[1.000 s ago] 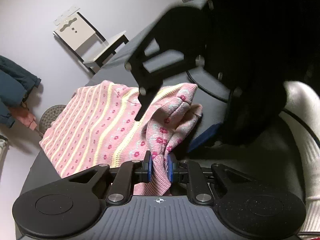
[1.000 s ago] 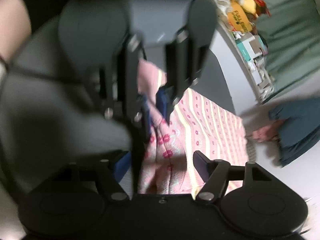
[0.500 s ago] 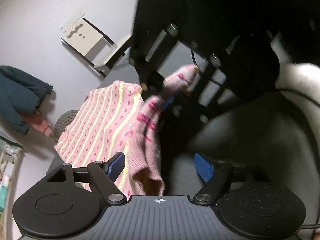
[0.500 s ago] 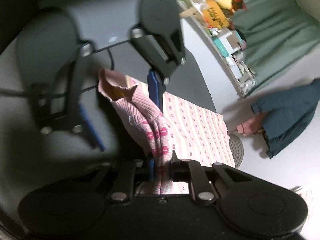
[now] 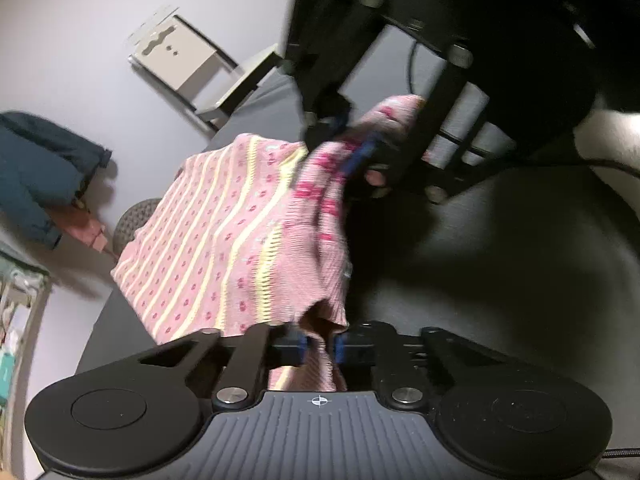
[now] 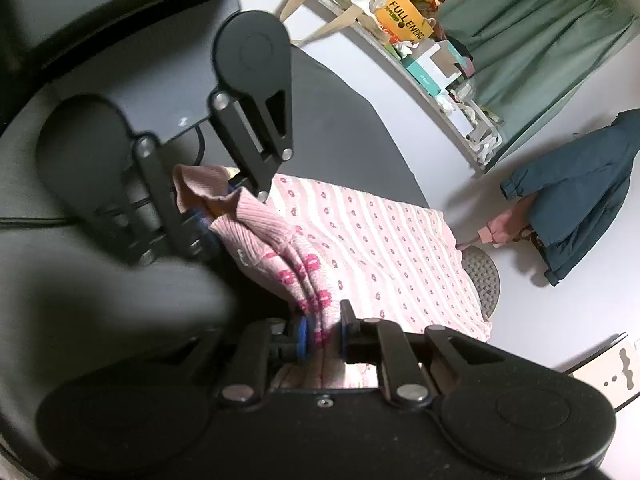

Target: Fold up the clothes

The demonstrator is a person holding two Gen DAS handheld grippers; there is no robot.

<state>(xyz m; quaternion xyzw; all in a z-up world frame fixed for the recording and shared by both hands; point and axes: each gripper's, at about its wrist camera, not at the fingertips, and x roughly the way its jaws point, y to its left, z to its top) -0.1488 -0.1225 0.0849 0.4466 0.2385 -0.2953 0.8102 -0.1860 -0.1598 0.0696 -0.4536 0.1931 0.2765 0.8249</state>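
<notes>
A pink patterned sweater [image 5: 224, 240] lies partly spread on a dark bench [image 6: 344, 120]. The left gripper [image 5: 319, 350] has just been closing and pinches its ribbed edge. The right gripper [image 6: 323, 338] pinches a bunched fold. Farther off, a shelf [image 6: 436, 80] holds boxes.

Bare dark table [image 5: 520, 264] beside sweater [image 5: 224, 240], seemingly unobstructed.
</notes>
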